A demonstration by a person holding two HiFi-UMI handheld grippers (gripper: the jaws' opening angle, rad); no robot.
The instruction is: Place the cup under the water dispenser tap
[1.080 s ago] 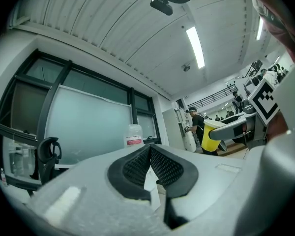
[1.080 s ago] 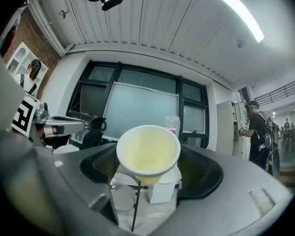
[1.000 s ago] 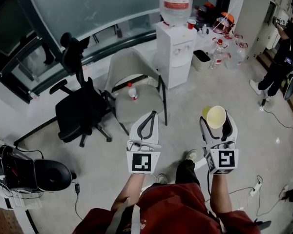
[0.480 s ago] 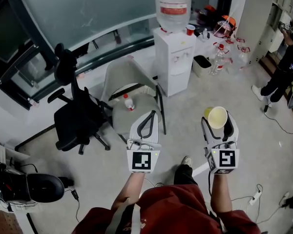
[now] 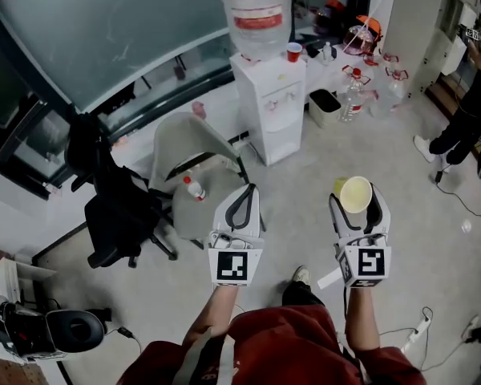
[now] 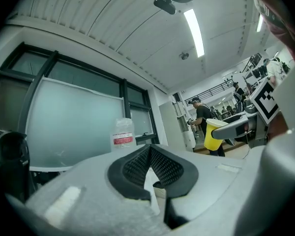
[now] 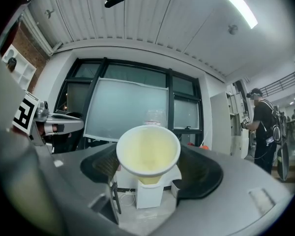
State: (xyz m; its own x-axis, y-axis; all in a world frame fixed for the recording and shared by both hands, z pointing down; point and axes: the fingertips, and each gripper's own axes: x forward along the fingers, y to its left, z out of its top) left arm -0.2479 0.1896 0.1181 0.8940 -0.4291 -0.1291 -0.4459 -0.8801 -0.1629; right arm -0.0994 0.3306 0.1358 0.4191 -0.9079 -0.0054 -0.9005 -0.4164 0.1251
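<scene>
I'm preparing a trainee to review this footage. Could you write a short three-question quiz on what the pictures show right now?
1. True or false: the left gripper holds the yellow cup.
2. What sits on top of the water dispenser, beside its big bottle? A) a red cup B) a kettle C) a plant
3. Fill in: the small bottle with the red cap sits on the seat of the grey ____.

Key:
1. False. The right gripper holds it, and the left one's fingers are shut on nothing.
2. A.
3. chair.
</scene>
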